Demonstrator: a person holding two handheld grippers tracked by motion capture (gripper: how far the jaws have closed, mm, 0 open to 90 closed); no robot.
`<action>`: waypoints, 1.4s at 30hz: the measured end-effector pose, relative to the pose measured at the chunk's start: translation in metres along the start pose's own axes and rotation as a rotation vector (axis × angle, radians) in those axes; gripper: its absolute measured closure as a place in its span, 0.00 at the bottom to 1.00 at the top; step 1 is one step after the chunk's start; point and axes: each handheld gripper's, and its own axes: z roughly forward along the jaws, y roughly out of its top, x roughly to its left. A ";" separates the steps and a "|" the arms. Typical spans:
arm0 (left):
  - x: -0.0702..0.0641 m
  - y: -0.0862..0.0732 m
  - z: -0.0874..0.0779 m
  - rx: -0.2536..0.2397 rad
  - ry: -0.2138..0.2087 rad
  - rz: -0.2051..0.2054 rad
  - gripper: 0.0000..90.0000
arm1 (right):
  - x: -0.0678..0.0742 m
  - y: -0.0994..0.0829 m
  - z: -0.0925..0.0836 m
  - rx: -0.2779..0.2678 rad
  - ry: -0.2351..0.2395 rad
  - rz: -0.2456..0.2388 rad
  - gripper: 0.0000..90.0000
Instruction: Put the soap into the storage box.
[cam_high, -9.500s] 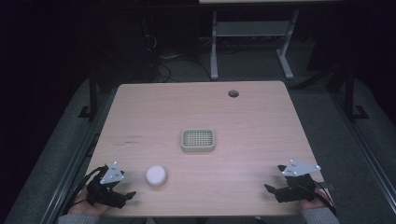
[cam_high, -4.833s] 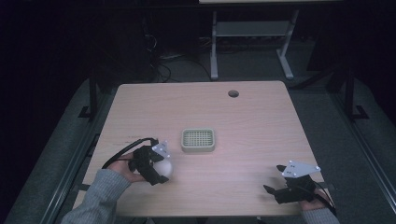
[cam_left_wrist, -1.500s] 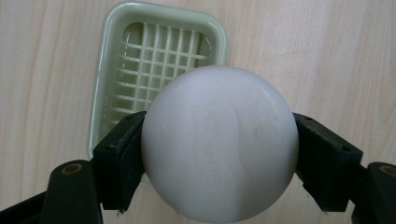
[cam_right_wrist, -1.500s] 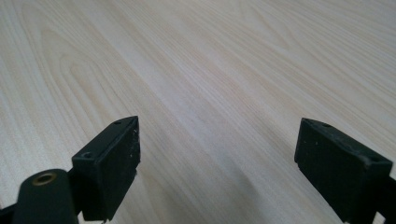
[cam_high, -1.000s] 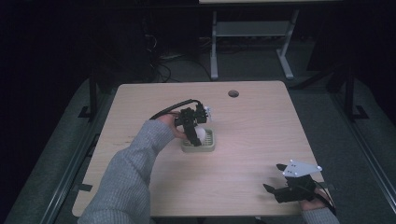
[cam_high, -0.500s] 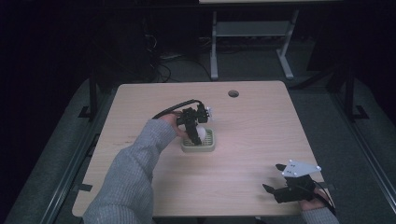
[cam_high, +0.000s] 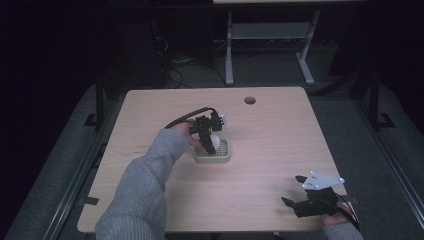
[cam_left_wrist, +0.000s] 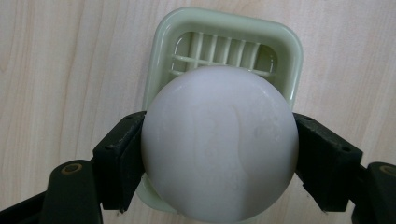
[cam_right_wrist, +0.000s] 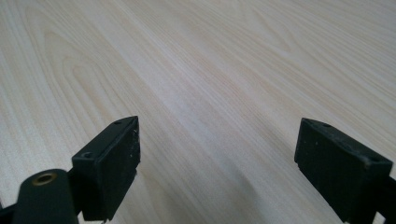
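Observation:
A round white soap bar (cam_left_wrist: 219, 142) is clamped between the jaws of my left gripper (cam_left_wrist: 218, 156), which points straight down over a pale green slatted soap dish (cam_left_wrist: 275, 42). In the high view the left gripper (cam_high: 210, 140) holds the white soap bar (cam_high: 215, 143) just above the green dish (cam_high: 214, 156) near the table's middle. My right gripper (cam_high: 295, 192) rests at the front right corner, and in its own view the right gripper (cam_right_wrist: 217, 172) stands open over bare wood.
The wooden table (cam_high: 270, 135) has a round cable hole (cam_high: 249, 100) at the back right. A grey-sleeved forearm (cam_high: 145, 185) reaches across the front left. A metal stand (cam_high: 270, 35) is on the floor beyond the table.
The left gripper went to the soap at the front left, shut on it and carried it over the green dish. In the last second it has sunk slightly. The right gripper has stayed put.

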 end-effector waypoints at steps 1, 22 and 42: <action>0.000 0.000 0.001 0.007 0.001 0.003 0.27 | 0.000 0.000 0.000 0.000 0.000 0.000 0.15; 0.004 0.002 0.013 0.015 -0.026 -0.009 0.27 | -0.001 0.000 -0.001 -0.001 -0.005 -0.007 0.15; 0.004 0.001 0.011 0.025 -0.016 -0.004 0.27 | -0.001 0.000 -0.001 -0.002 -0.003 -0.005 0.15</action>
